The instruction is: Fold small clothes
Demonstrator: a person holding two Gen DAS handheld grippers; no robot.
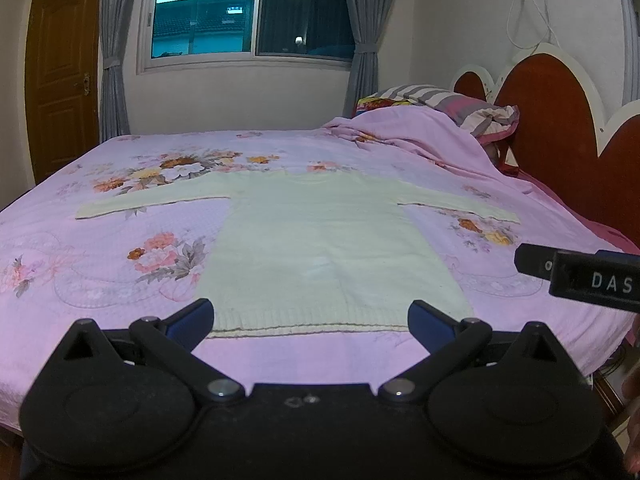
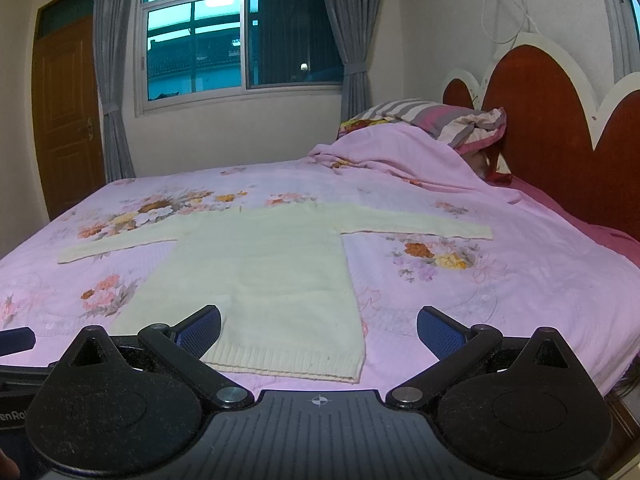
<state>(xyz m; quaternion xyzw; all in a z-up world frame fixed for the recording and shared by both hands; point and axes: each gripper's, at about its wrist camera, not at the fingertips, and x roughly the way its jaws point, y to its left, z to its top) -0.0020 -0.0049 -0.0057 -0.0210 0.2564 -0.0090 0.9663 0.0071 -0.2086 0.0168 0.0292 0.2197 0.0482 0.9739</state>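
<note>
White capitals "DAS" stand on the black body of the right hand-held gripper (image 1: 592,280) at the right edge of the left wrist view. In the right wrist view, the cut-off letters "enRo" show on the left hand-held gripper (image 2: 12,416) at the left edge.

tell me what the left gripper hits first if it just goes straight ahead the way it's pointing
Probably the cream sweater lying flat on the bed. The left gripper is open and aimed over the sweater's hem, with nothing in between, though depth is hard to judge.
</note>
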